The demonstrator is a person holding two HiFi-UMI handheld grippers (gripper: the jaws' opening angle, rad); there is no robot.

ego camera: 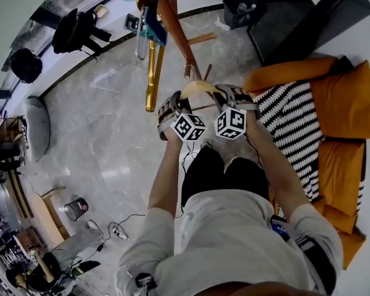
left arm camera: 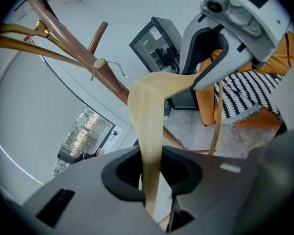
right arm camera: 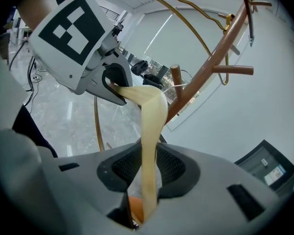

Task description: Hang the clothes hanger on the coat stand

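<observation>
I have the left gripper (left arm camera: 152, 175) clamped on one arm of the pale wooden clothes hanger (left arm camera: 147, 111) and the right gripper (right arm camera: 147, 170) on the other, its wire hook (left arm camera: 118, 70) just ahead of both, beside a peg (left arm camera: 102, 65) of the brown coat stand (ego camera: 177, 29).

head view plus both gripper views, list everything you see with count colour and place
pale wooden clothes hanger: 1, cream, gripped by both tongs
brown wooden coat stand: 1, reddish brown, top centre
gold metal hanger: 1, gold, hanging on the stand
blue and silver hanger-like item: 1, on the stand
orange cushions: several, orange, right
black-and-white striped throw: 1, among the cushions
black cabinet: 1, black, top right
grey marble floor: 1, grey, underneath
left tongs: 1, grey, shut on the hanger
right tongs: 1, grey, shut on the hanger
</observation>
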